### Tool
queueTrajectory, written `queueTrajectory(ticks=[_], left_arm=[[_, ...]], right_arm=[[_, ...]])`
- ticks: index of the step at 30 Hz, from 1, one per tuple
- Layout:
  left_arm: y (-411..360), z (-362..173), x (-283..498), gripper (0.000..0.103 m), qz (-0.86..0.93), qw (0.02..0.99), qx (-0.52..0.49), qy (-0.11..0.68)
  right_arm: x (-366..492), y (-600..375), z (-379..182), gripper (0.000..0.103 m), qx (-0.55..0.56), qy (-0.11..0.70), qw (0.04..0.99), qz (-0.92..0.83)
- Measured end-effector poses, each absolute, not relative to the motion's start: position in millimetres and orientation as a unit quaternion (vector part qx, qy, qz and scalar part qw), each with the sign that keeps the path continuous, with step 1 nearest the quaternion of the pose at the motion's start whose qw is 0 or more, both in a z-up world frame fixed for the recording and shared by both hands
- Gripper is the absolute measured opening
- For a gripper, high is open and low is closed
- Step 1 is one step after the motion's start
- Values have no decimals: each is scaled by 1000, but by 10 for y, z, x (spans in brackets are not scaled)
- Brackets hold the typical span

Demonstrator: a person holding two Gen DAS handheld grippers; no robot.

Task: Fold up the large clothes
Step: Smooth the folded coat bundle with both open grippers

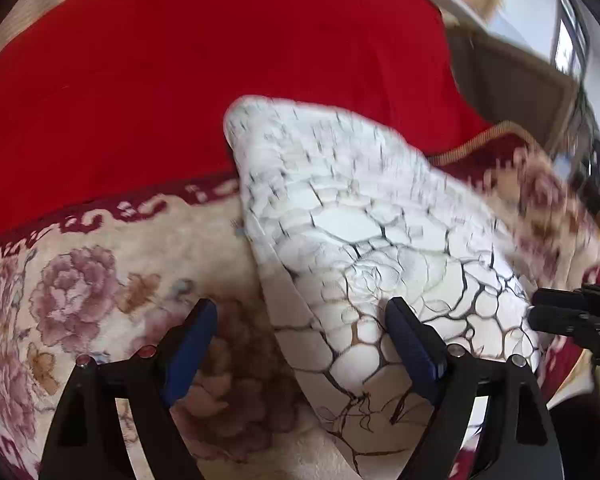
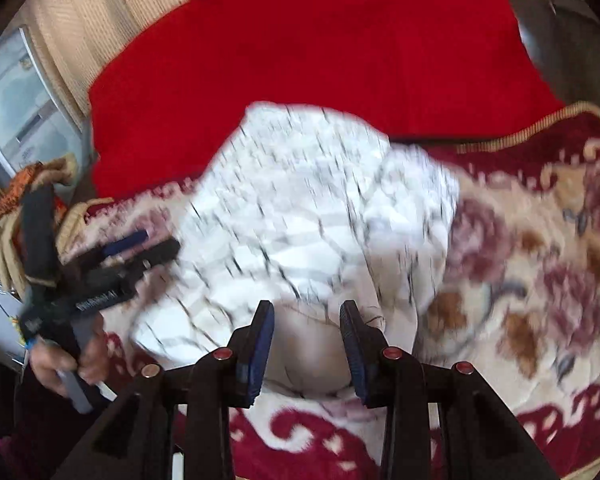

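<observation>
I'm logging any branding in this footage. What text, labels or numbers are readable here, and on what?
White lettering on the black left hand-held gripper body in the right wrist view: too blurred and upside down to read.
White crackle-patterned garment, red blanket, floral rug: no text.

- The white garment with dark crackle lines (image 1: 364, 240) lies bunched across the middle of the floral blanket (image 1: 80, 300), between the two hand-held grippers.
- Left of the garment, the blanket lies bare below the left hand-held gripper (image 1: 296, 320), whose fingers stand wide apart.
- Beyond the garment, the red cloth (image 2: 320, 48) spreads flat and bare.
- Bare blanket extends to the right of the right hand-held gripper (image 2: 306, 324).
</observation>
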State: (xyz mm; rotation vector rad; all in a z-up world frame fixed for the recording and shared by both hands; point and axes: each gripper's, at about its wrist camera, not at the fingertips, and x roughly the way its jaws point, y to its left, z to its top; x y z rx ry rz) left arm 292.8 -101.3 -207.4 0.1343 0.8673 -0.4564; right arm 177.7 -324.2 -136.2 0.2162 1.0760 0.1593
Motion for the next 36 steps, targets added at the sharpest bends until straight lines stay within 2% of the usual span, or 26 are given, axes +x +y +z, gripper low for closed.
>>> queueTrajectory(ticks=[4, 10, 15, 23, 28, 32, 36], left_arm=[[-980, -2097, 2943, 87, -235, 870, 46, 430], [-1051, -1964, 2875, 87, -225, 884, 83, 401], [-1115, -1858, 2916, 87, -200, 893, 104, 388], [-1158, -1888, 2947, 87, -192, 893, 118, 390], [-1147, -1881, 2929, 87, -189, 896, 115, 384], [-1147, -1830, 2940, 87, -177, 904, 115, 372], [-1084, -1756, 2986, 87, -161, 913, 108, 358]], right_arm=[[1783, -3305, -1727, 38, 125, 535, 833, 69], [1853, -3277, -1502, 38, 113, 538, 832, 68], [2010, -3273, -1290, 38, 123, 501, 854, 63], [2272, -3321, -1773, 38, 127, 531, 837, 23], [2294, -3309, -1625, 38, 117, 528, 841, 22], [2420, -3249, -1396, 39, 106, 490, 865, 26], [2619, -3220, -1455, 39, 109, 488, 866, 21]])
